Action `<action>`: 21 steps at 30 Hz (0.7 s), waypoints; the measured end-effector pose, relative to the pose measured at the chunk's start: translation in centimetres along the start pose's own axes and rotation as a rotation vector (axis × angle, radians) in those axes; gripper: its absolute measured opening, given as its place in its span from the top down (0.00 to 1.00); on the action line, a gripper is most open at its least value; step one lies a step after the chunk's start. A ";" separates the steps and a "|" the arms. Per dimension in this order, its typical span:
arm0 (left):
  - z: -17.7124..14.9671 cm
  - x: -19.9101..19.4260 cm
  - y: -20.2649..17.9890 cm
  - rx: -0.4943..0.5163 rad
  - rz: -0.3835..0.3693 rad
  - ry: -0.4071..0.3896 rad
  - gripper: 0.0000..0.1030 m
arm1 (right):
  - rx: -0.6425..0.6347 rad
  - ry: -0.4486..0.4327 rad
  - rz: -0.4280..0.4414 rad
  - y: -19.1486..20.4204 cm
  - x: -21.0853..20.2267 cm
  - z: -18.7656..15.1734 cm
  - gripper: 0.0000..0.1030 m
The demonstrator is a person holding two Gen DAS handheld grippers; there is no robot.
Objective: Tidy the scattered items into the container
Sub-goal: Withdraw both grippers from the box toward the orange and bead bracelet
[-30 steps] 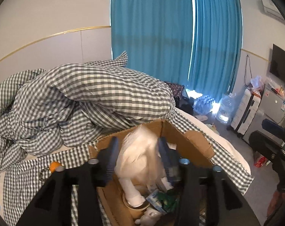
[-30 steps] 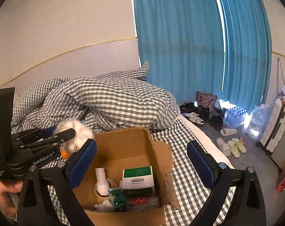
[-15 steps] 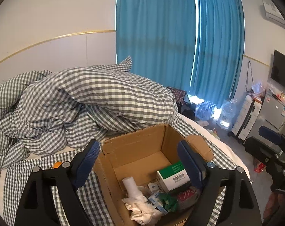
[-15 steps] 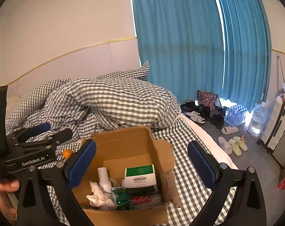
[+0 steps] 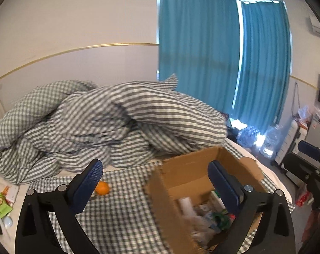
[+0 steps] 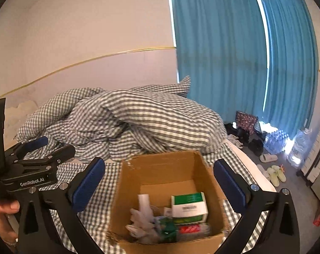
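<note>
My left gripper (image 5: 154, 185) is spread wide, nothing in it; right gripper (image 6: 160, 182) likewise, hanging over the cardboard box (image 6: 160, 169). Next item, I reckon, is the orange (image 5: 102, 188): on the checked sheet just beside my left finger pad (image 5: 87, 183), left of the box, so left arm's nearer. It's round, so no axis to line up. Packets (image 5: 0, 201) at far left are cut off by the frame edge, and the box contents are blurry in the left view.
</note>
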State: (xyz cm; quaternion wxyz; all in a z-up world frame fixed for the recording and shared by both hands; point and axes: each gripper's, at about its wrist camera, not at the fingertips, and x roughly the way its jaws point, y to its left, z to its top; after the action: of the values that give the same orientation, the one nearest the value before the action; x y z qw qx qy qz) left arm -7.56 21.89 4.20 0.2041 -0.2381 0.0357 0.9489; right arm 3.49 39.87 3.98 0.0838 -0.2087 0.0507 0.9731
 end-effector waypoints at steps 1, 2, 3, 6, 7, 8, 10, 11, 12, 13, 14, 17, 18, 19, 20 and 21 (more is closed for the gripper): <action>0.0 -0.2 1.0 -0.011 0.010 -0.001 0.01 | -0.007 -0.003 0.009 0.8 0.2 0.2 0.00; -0.1 -0.4 2.0 -0.021 0.020 -0.001 0.01 | -0.014 -0.006 0.018 1.7 0.3 0.3 0.00; -0.1 -0.5 3.0 -0.029 0.030 -0.001 0.01 | -0.018 -0.008 0.025 2.4 0.5 0.4 0.00; -0.4 -1.1 6.0 -0.051 0.066 0.001 0.01 | -0.028 -0.012 0.053 4.7 1.1 0.6 0.00; -0.5 -1.4 6.9 -0.057 0.075 0.001 0.01 | -0.034 -0.011 0.061 5.5 1.3 0.7 0.00; -0.7 -1.7 7.7 -0.063 0.084 -0.001 0.01 | -0.041 -0.010 0.072 6.4 1.5 0.7 0.00; -0.9 -2.2 9.4 -0.080 0.103 -0.005 0.01 | -0.055 -0.007 0.091 8.0 1.9 0.8 0.00; -0.9 -2.5 10.1 -0.088 0.112 -0.007 0.01 | -0.064 -0.005 0.100 8.8 2.1 0.8 0.00; -1.1 -2.7 10.9 -0.099 0.121 -0.009 0.01 | -0.071 -0.004 0.107 9.5 2.2 0.8 0.00; -1.2 -3.0 11.7 -0.110 0.129 -0.012 0.01 | -0.079 -0.003 0.115 10.2 2.4 0.8 0.00; -1.3 -3.2 12.4 -0.120 0.135 -0.013 0.01 | -0.088 -0.001 0.124 11.0 2.6 0.9 0.00; -1.7 -3.7 14.5 -0.147 0.158 -0.014 0.01 | -0.104 0.001 0.143 12.7 2.8 0.8 0.00; -1.9 -3.9 15.0 -0.153 0.165 -0.013 0.01 | -0.107 0.002 0.148 13.3 3.0 0.8 0.00; -2.1 -4.1 15.7 -0.157 0.175 -0.013 0.01 | -0.110 0.005 0.154 13.8 3.1 0.8 0.00; -2.3 -4.3 16.3 -0.161 0.185 -0.012 0.01 | -0.112 0.006 0.160 14.3 3.3 0.8 0.00; -2.4 -4.6 16.7 -0.164 0.193 -0.013 0.01 | -0.114 0.008 0.166 14.8 3.4 0.7 0.00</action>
State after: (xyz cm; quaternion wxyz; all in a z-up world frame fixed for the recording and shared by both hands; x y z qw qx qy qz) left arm -9.55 4.48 3.71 0.0919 -0.2436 -0.0207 0.9653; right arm -2.59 25.91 4.15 -0.0094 -0.2123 0.0129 0.9771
